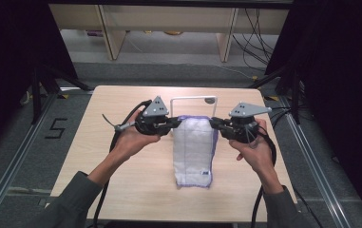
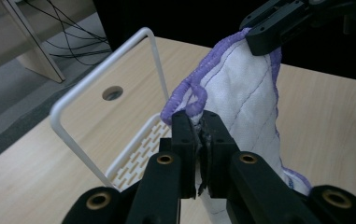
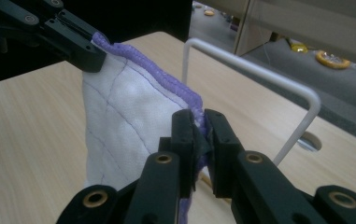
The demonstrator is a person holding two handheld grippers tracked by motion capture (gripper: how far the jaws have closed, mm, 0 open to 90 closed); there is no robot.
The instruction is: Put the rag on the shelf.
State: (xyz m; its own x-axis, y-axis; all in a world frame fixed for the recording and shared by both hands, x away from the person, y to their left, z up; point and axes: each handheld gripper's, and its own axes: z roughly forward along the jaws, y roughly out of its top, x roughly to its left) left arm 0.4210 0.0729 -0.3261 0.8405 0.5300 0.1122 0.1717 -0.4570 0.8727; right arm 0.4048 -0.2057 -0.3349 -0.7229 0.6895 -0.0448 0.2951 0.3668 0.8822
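Quilted cloth [image 1: 194, 145] hanging, left tool [image 1: 171, 124] clamped on one top corner, right tool [image 1: 215, 124] on the other

Light falls from above onto the pale wooden surface [image 1: 121, 156] in the high view, leaving it evenly bright while the curtains on both flanks sink into near-black, and the whole picture is soft and a touch grainy. In the left gripper view the white cloth [image 2: 241, 102] glows without glare, its stitching crisp, while the black tongs [image 2: 199, 154] at the bottom go dark and slightly blurred up close, and the floor beyond is hazy. The right gripper view has the same cool, dim cast, a gentle sheen on the white wire frame [image 3: 259, 74], and a background out of focus.
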